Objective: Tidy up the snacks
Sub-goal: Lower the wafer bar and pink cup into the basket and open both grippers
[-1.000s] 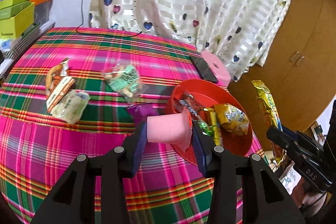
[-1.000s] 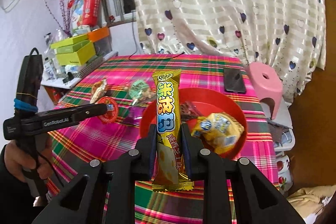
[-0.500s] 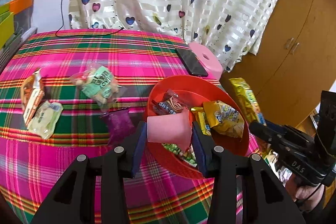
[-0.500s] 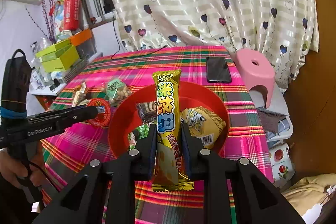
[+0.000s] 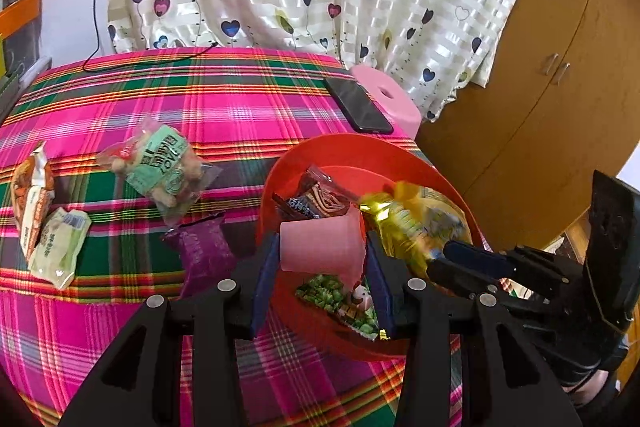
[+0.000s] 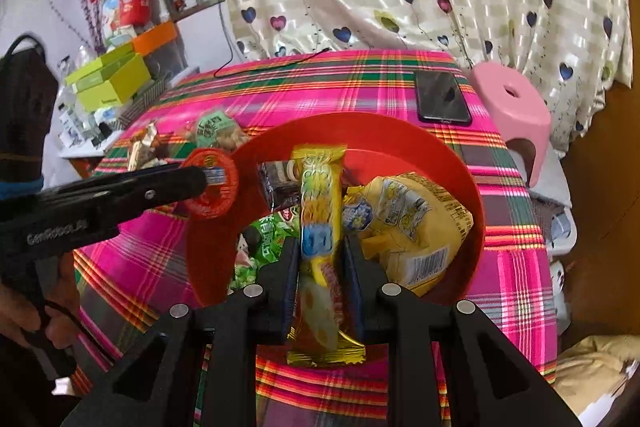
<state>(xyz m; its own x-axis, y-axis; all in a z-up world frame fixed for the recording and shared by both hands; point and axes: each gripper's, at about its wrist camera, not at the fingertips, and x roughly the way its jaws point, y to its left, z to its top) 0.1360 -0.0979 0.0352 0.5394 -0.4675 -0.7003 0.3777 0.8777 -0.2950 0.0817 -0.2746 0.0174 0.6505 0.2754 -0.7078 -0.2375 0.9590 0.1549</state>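
Red round plastic bowl [image 6: 476,203] on the plaid-clothed worktop [image 5: 240,107] is seen partly filled, the left tool [image 5: 322,259] clamped on a pink-backed round snack [image 5: 320,245] above it, the right tool [image 6: 320,267] easing apart around a long yellow snack bar [image 6: 320,211], and four loose packets [image 5: 164,163] left outside.

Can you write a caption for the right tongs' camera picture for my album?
Right tongs opening around a long yellow snack bar wrapper above a round red plastic bowl of snacks.

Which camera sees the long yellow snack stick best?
The right wrist view. The long yellow snack stick fills its middle, between the opening jaws of the right gripper, above the red bowl. The left wrist view shows only a blurred yellow streak beside that gripper.
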